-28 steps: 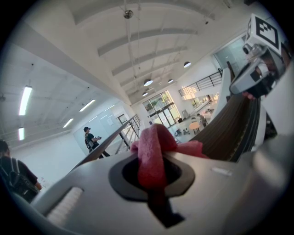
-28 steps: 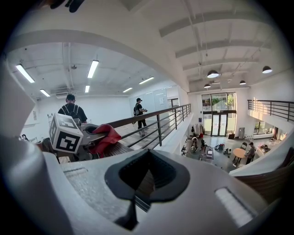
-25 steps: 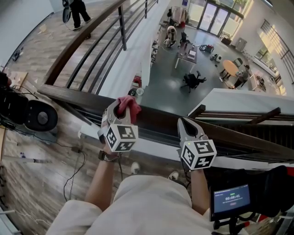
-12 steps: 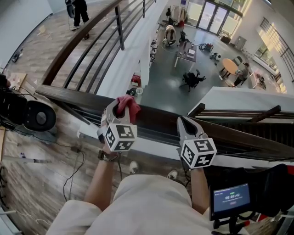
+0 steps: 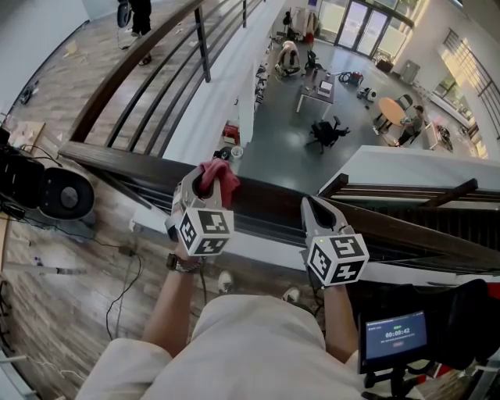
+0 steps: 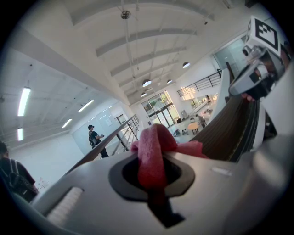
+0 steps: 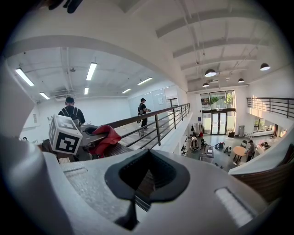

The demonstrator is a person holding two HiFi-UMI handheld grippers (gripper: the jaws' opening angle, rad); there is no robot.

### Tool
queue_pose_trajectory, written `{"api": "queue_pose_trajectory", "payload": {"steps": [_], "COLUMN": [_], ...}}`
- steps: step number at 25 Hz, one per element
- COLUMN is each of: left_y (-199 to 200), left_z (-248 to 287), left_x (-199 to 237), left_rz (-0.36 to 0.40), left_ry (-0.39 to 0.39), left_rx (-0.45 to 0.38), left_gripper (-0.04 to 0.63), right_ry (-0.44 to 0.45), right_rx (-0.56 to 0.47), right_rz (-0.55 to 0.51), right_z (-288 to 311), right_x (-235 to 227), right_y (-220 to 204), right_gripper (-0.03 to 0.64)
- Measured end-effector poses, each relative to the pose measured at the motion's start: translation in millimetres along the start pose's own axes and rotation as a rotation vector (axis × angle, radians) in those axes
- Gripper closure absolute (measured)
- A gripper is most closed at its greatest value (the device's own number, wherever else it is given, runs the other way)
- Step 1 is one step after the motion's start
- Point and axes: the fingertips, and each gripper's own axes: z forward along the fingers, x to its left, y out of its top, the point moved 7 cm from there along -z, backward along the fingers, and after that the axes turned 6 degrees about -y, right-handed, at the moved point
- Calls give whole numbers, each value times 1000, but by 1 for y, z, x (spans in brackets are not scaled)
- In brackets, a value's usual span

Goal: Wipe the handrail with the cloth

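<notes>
Cloth first: it's a pink-red one, bunched up and pinched in the left gripper, whose jaws are clamped tight on it. A fold pokes out past the tips, and the wad sits right on top of the dark wooden handrail, just at 10 o'clock from the middle of the head view. The rail itself runs across the picture from 9 o'clock down toward 4 o'clock. Over at 3 o'clock from the left gripper, and set apart from it, is the right gripper. Its jaws are pressed together with nothing between them, and its pointed tip lies over the same rail. Through the gap in those closed jaws only the rail's grooved wood shows. Up at 11 o'clock a person in dark clothes stands on the wooden walkway, and down at 4 o'clock a small lit screen glows.
</notes>
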Motion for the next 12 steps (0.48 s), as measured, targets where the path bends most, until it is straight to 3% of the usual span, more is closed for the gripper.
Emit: {"api": "queue_pose_trajectory", "payload": {"steps": [12], "left_y": [20], "left_z": [4], "left_x": [-19], "left_rz": [9], "left_ry": [-15], "left_rx": [-2], "left_gripper": [571], "right_ry": [-6], "right_rx": [-7], "right_rz": [12], "right_z": [-11], "right_x": [-23], "right_y": [5], "right_gripper": [614]}}
